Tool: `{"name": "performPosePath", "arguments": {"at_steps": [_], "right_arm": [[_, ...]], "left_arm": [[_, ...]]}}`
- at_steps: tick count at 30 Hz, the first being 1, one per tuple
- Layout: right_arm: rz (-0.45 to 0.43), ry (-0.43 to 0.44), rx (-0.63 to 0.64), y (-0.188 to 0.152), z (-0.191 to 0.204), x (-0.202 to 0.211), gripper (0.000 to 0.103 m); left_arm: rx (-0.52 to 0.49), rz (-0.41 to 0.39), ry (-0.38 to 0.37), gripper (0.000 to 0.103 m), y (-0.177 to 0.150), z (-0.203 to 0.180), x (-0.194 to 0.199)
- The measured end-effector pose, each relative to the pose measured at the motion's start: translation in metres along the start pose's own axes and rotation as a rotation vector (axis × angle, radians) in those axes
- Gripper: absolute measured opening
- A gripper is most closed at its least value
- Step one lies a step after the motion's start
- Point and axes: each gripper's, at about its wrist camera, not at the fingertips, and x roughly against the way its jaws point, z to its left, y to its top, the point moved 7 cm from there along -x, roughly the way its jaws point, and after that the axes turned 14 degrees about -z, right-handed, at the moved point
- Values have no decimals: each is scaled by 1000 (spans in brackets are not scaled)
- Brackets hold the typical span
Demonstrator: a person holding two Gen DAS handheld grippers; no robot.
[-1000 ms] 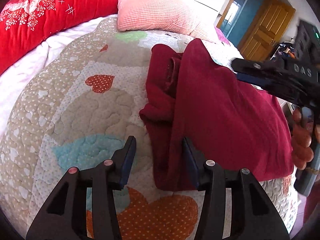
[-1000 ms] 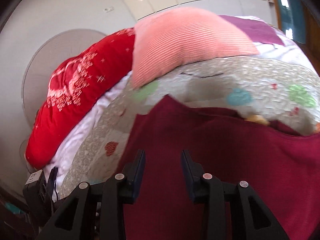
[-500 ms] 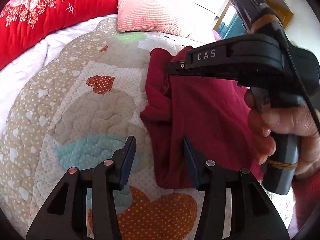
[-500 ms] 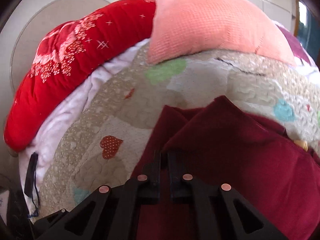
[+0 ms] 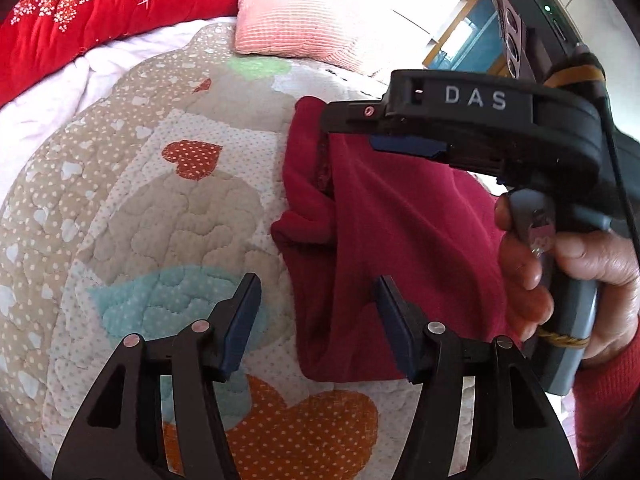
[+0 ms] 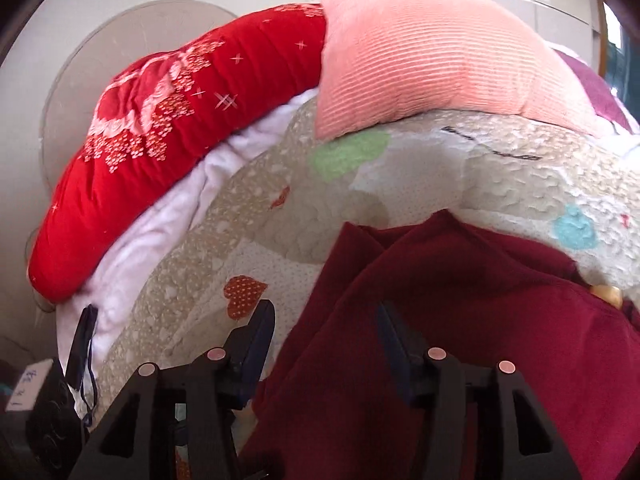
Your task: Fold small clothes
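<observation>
On the bed, over a quilt (image 5: pixel 168 216) with heart patches, lies the dark red garment (image 5: pixel 400 240), partly folded, with one layer laid over another. The left gripper (image 5: pixel 316 320) stands with its jaws wide and holds nothing; the garment's near left edge falls between the jaws, under the right one. The right gripper (image 6: pixel 326 336) is above the garment's left side, jaws wide and empty. Half a second ago these right jaws were almost closed; now they are spread, and the fold lies on the garment. The garment's long axis runs away from the left camera toward the pink pillow (image 5: pixel 304 12), its far end maybe a little bunched. A red blanket (image 6: pixel 180 128) lies beside the pillow.
</observation>
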Motion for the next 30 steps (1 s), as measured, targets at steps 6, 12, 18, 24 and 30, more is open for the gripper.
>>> {"name": "performPosePath", "arguments": {"at_steps": [6,12,18,24,30], "right_arm": [[36,-38,-23,5,-7,-1,55],[119,-90,-40,5,-11,-18,68],[182,-137,-11,2,-4,-44,82],[261,-208,109,-9,7,-69,94],[200,-267,204,-9,-4,-57,46]], "left_arm": [[15,17,-4,59,-2,-1,-6],[35,32,-7,60,-2,5,-16],[65,44,-38,66,-2,11,-26],[97,44,-73,71,1,19,-33],[90,38,-78,75,3,24,-33]]}}
